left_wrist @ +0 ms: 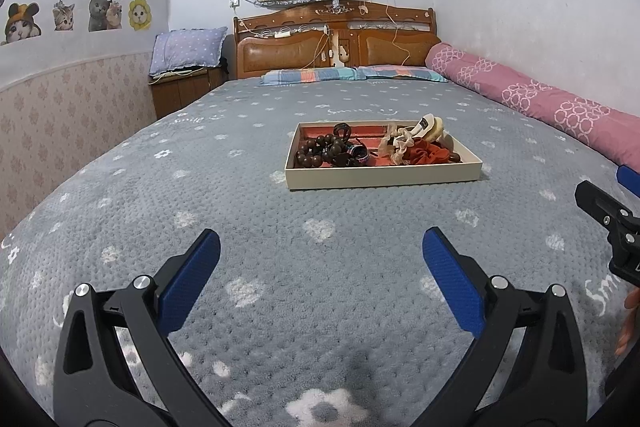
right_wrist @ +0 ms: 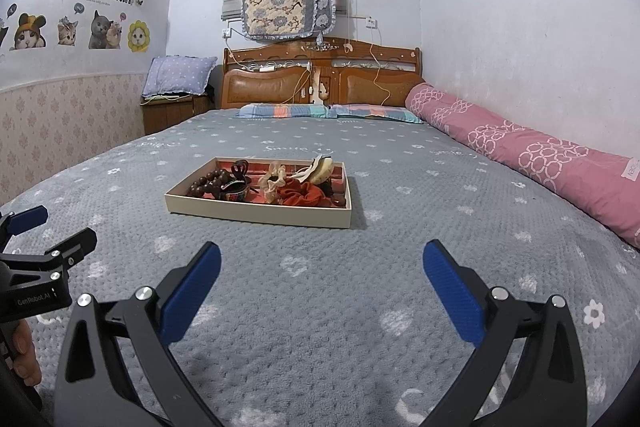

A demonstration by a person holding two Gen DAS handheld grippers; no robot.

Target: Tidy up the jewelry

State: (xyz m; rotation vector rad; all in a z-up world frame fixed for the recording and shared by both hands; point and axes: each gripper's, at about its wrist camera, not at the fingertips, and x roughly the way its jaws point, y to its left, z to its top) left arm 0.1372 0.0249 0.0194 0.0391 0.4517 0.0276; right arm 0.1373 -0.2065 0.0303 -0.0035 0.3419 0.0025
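A shallow cream tray [left_wrist: 384,178] with a red lining lies on the grey bedspread, also in the right wrist view [right_wrist: 260,215]. It holds a brown bead bracelet [left_wrist: 314,150], dark hair claws [left_wrist: 342,147], a rust scrunchie [left_wrist: 426,151], a beige scrunchie [left_wrist: 394,143] and a cream clip [left_wrist: 430,129]. My left gripper [left_wrist: 320,259] is open and empty, well short of the tray. My right gripper [right_wrist: 322,263] is open and empty, near side of the tray, right of it. Each gripper shows at the edge of the other's view.
A rolled pink quilt [right_wrist: 520,151] lies along the right wall. Pillows [right_wrist: 328,111] and a wooden headboard [right_wrist: 320,79] are at the far end. A bedside cabinet [left_wrist: 180,91] with a blue pillow stands at the back left.
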